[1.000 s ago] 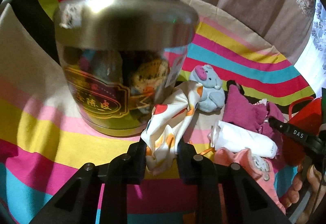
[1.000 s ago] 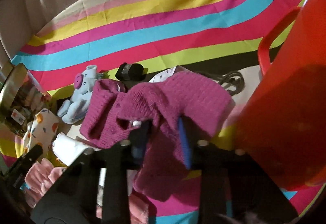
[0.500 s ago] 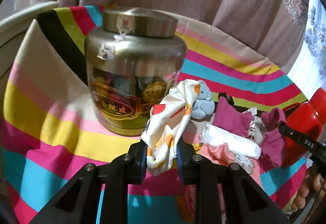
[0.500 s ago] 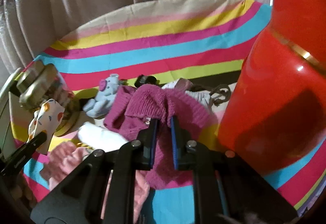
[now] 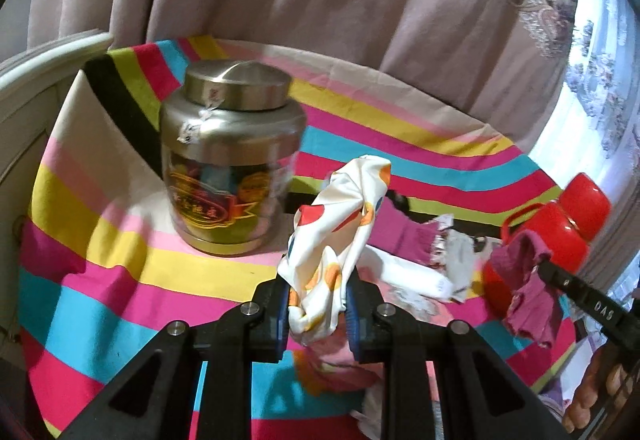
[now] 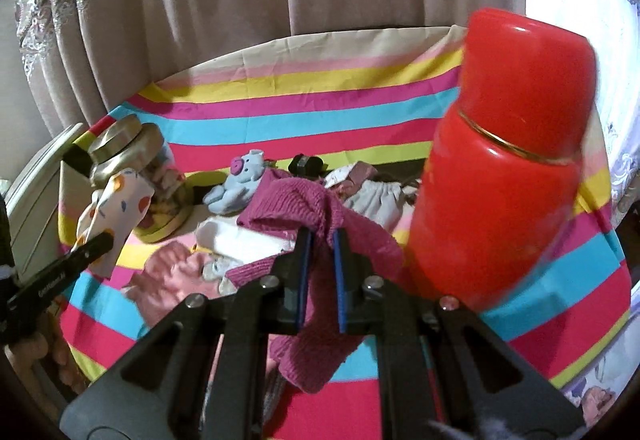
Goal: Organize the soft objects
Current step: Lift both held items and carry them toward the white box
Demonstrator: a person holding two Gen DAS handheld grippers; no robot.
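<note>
My left gripper (image 5: 316,300) is shut on a white cloth with orange spots (image 5: 340,224) and holds it up above the striped tablecloth (image 5: 100,280). The cloth also shows in the right wrist view (image 6: 116,208). My right gripper (image 6: 319,252) is shut on a magenta knitted garment (image 6: 320,200), lifted off the pile; the garment hangs at the right of the left wrist view (image 5: 528,288). On the table lie a white folded cloth (image 6: 240,240), a pink garment (image 6: 172,272) and a blue plush toy (image 6: 240,184).
A glass jar with a metal lid (image 5: 232,168) stands at the left of the table. A tall red thermos (image 6: 504,176) stands close to the right of my right gripper. A small black object (image 6: 306,164) lies behind the pile. Curtains hang behind.
Both grippers have risen and pulled back from the table, each lifting its cloth. The jar and thermos look smaller and farther away.
</note>
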